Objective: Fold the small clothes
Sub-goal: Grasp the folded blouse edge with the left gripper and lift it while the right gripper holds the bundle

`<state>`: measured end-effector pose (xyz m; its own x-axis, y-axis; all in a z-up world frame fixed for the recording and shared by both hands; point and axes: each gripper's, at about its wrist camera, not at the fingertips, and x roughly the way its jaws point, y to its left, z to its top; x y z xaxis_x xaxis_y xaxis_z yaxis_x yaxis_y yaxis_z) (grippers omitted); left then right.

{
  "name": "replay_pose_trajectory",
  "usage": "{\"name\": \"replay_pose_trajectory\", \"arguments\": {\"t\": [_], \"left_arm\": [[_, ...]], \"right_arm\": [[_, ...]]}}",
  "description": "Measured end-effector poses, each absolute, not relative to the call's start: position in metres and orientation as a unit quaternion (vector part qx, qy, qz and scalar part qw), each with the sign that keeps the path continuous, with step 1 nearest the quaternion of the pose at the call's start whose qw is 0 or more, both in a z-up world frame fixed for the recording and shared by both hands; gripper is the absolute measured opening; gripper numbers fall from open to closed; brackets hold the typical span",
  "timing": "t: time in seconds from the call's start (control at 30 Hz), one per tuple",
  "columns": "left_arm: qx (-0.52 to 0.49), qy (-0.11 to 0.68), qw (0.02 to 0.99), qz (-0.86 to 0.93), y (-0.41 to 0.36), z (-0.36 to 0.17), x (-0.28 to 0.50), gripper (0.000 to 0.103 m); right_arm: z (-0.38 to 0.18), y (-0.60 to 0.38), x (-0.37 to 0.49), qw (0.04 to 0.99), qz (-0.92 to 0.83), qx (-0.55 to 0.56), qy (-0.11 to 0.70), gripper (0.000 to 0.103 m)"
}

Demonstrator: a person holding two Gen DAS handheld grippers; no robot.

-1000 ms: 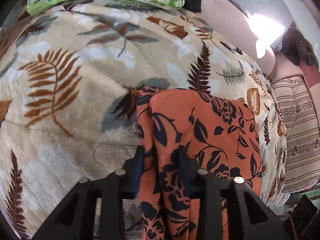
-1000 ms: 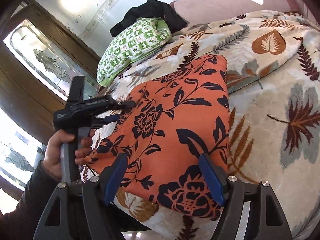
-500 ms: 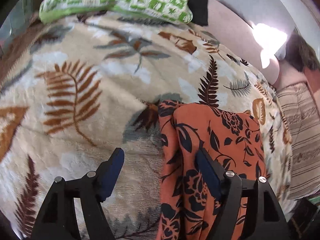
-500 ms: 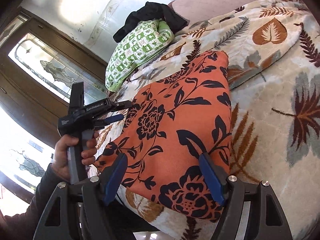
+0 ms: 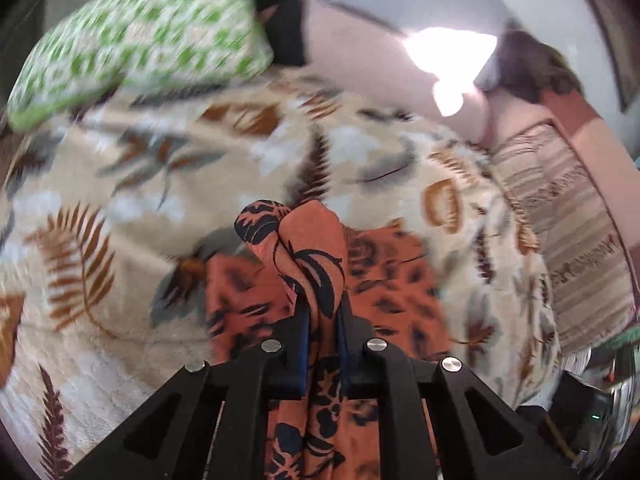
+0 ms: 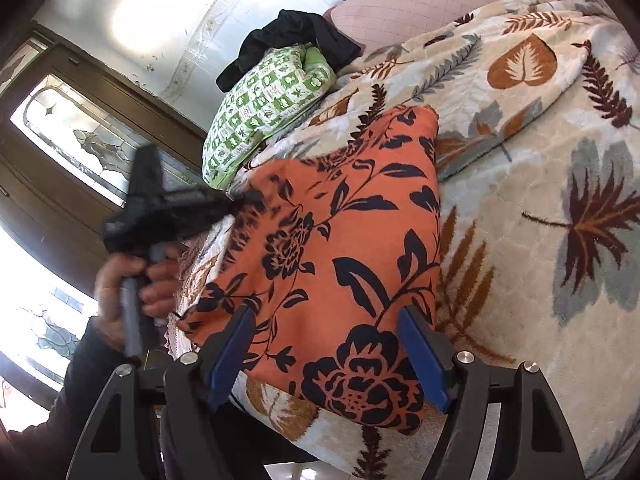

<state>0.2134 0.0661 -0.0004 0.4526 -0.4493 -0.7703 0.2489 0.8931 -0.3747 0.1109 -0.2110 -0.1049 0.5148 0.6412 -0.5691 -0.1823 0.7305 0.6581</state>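
1. Left hand-held gripper (image 5: pixel 320 320): jaws closing, pads pinching a bunched edge of the orange floral garment (image 6: pixel 340 248), which is lifted off the bed.
2. Right hand-held gripper (image 6: pixel 326 352): jaws spread wide, hovering over the garment's near edge, grasping nothing.
3. The garment's remainder lies flat on the leaf-print blanket (image 6: pixel 540 200).
4. Green checked pillow (image 6: pixel 268 100) beyond, with a black cloth (image 6: pixel 288 40) on top.

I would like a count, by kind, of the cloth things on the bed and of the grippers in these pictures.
Orange floral garment: 1
Black garment: 1
Green checked pillow: 1
Leaf-print blanket: 1
Grippers: 2, the left gripper closing on a fold of the orange garment, the right gripper open
Total: 6
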Motion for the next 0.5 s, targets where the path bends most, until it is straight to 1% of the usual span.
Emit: {"name": "replay_pose_trajectory", "arguments": {"t": [0.1,0.17,0.23,0.3,0.33,0.37,0.4,0.43,0.5], "left_arm": [[-0.11,0.431,0.859,-0.253,0.049,0.039,0.196,0.012],[-0.133,0.422,0.858,-0.262,0.056,0.04,0.195,0.012],[-0.181,0.447,0.843,-0.239,0.081,0.011,0.206,0.012],[-0.233,0.513,0.805,-0.185,0.112,-0.052,0.218,0.012],[-0.233,0.55,0.79,-0.138,0.127,-0.091,0.222,0.012],[-0.24,0.566,0.778,-0.129,0.136,-0.115,0.221,0.015],[-0.277,0.553,0.772,-0.146,0.146,-0.125,0.218,0.016],[-0.298,0.54,0.771,-0.157,0.152,-0.122,0.216,0.016],[-0.27,0.528,0.789,-0.163,0.148,-0.107,0.217,0.016]], "right_arm": [[-0.107,-0.218,0.111,0.827,0.243,0.278,0.424,0.078],[-0.108,-0.224,0.111,0.825,0.238,0.286,0.425,0.078],[-0.108,-0.229,0.111,0.822,0.239,0.295,0.423,0.078],[-0.104,-0.231,0.109,0.823,0.245,0.296,0.418,0.078],[-0.101,-0.231,0.108,0.825,0.247,0.293,0.415,0.078],[-0.099,-0.23,0.108,0.826,0.25,0.291,0.413,0.078],[-0.097,-0.229,0.108,0.827,0.253,0.288,0.412,0.078],[-0.095,-0.228,0.108,0.827,0.256,0.285,0.411,0.078],[-0.094,-0.226,0.108,0.828,0.258,0.279,0.412,0.078]]}}
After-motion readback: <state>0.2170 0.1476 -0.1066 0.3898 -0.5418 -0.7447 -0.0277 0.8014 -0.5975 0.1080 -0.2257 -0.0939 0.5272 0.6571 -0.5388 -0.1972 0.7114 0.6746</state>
